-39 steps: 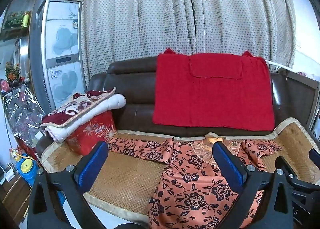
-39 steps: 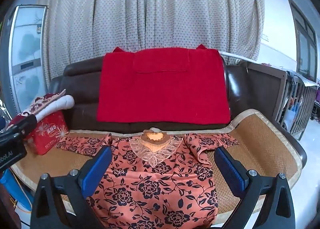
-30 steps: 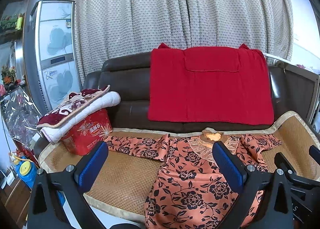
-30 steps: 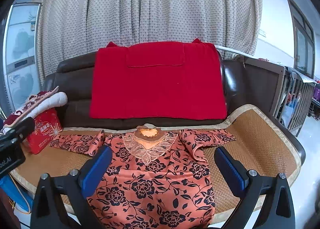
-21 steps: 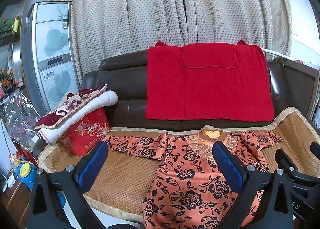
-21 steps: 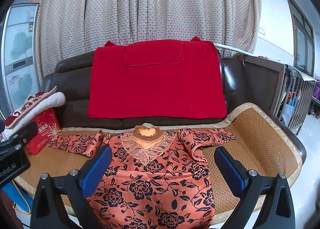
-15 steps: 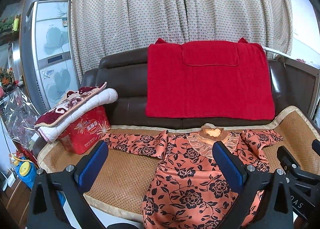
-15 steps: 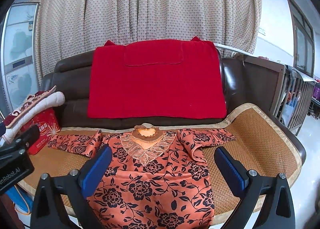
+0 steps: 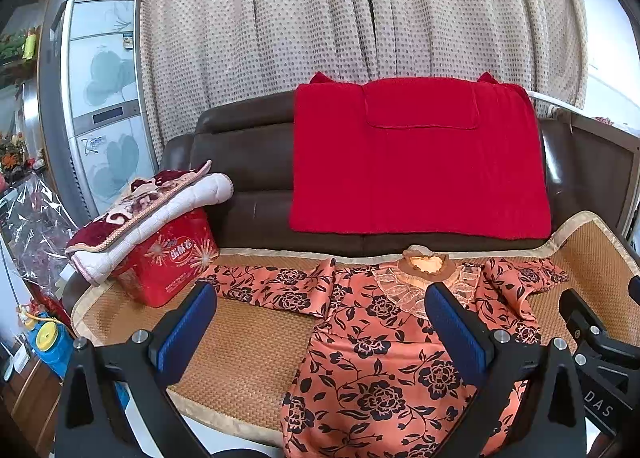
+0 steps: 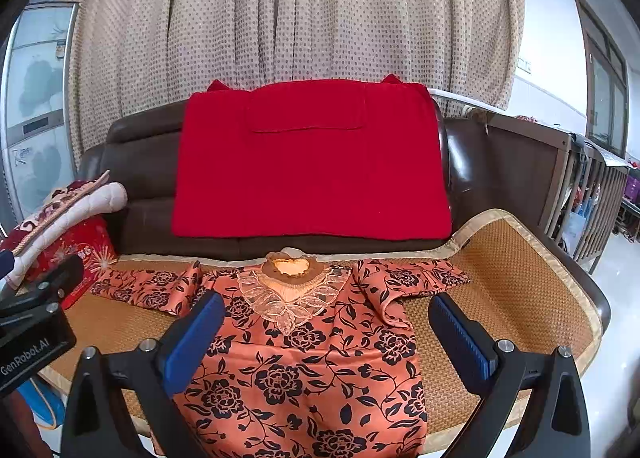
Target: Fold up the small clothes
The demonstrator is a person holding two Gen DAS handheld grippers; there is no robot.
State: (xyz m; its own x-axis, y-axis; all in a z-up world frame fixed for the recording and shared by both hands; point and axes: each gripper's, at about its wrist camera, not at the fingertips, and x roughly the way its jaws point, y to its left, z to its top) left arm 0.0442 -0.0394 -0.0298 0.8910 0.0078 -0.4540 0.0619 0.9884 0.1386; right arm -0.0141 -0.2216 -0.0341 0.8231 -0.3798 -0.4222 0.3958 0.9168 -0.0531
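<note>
Since a second ago we have drifted slightly; both grippers, left [image 9: 320, 322] and right [image 10: 326, 324], hang with fingers wide apart, holding nothing. One orange floral dress [image 10: 308, 354] lies flat, sleeves spread, on the sofa's woven mat [image 10: 516, 274].

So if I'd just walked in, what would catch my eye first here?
Probably the big red blanket draped over the back of the brown sofa. Right below it, an orange dress with black flowers lies spread flat on the woven seat mat, sleeves out. In the foreground, the right gripper and the left gripper both hang open above it.
</note>
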